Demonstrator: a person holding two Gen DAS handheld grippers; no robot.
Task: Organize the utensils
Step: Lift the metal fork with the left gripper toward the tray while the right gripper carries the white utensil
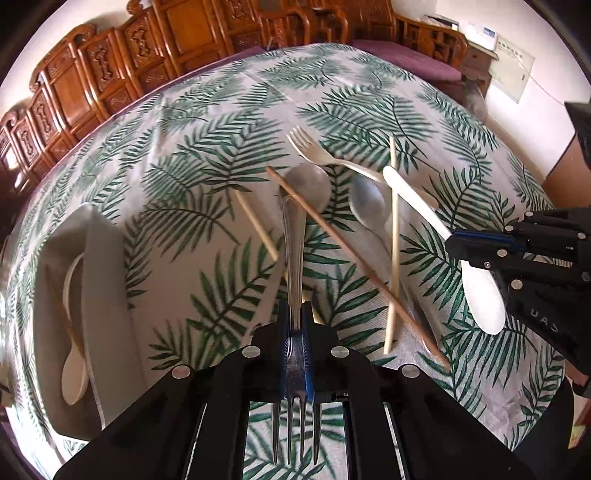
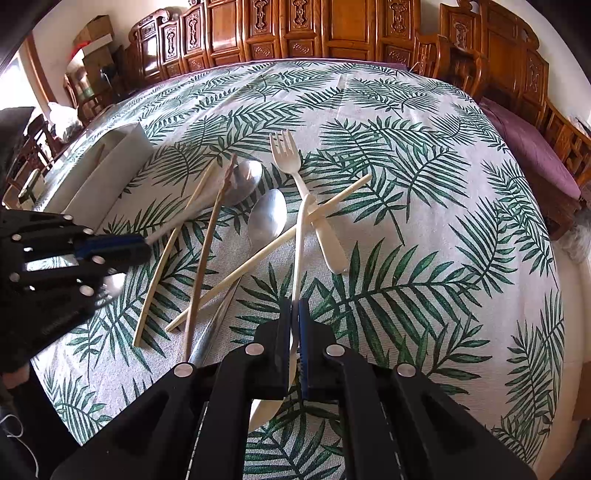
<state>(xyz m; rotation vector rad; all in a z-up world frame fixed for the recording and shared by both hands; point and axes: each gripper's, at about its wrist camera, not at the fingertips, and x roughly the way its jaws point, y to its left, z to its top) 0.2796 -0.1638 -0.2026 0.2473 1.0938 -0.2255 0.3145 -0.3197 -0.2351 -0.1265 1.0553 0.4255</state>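
Bright daylight, soft shadows; strong fisheye bending at edges (corners black).

Palm-leaf tablecloth (image 2: 424,258), carved wooden cabinets (image 2: 295,33), purple-cushioned bench (image 2: 532,155), stacked cardboard boxes (image 2: 94,40).

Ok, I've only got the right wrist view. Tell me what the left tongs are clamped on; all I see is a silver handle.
Observer: The left tongs are shut on a metal fork. Its tines point back toward the camera and its handle points out over the pile.
Operator: Now tell me what's inside the white organiser.
Observer: The white organiser already holds a pale spoon and a thin brown stick that looks like a chopstick.
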